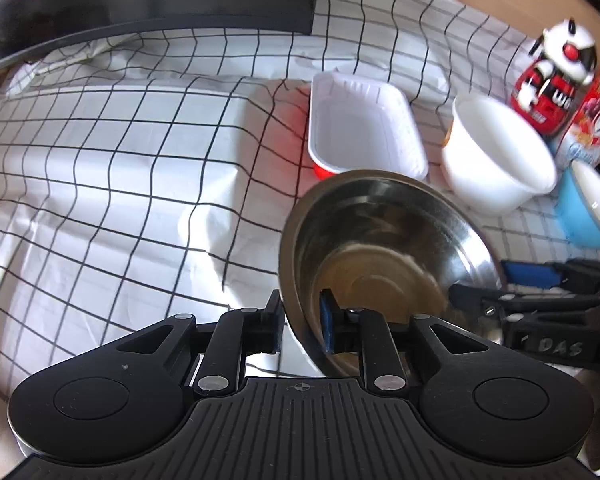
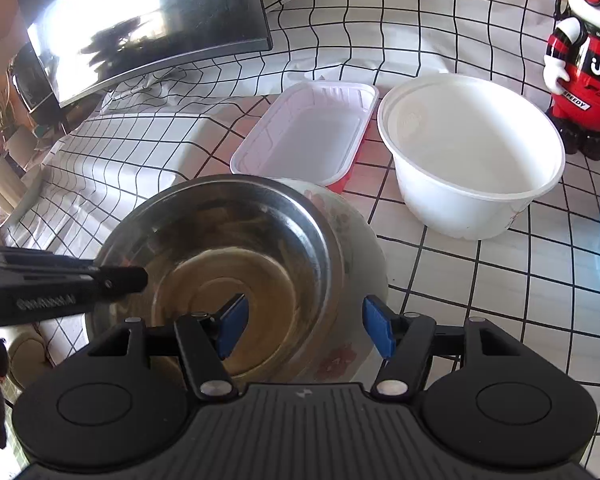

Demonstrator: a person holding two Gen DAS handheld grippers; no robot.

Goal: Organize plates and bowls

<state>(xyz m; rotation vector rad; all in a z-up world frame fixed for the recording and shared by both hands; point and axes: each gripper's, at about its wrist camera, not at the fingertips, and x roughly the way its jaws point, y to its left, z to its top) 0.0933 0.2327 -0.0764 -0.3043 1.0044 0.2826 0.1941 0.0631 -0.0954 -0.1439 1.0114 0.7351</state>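
A steel bowl (image 1: 384, 256) is tilted and lifted, its rim pinched by my left gripper (image 1: 302, 326), which is shut on it. In the right wrist view the steel bowl (image 2: 220, 248) sits in or just above a white floral bowl (image 2: 352, 248). My right gripper (image 2: 304, 326) is open, its fingers either side of the near rims, one inside the steel bowl, one outside the floral bowl. A white rectangular tray (image 2: 308, 132), a large white bowl (image 2: 468, 152) and a blue bowl (image 1: 588, 208) stand behind.
The table wears a white checked cloth (image 1: 120, 184). A curved monitor (image 2: 140, 28) stands at the back left. A red-and-white toy figure (image 2: 584, 60) and a red printed carton (image 1: 592, 116) stand at the back right.
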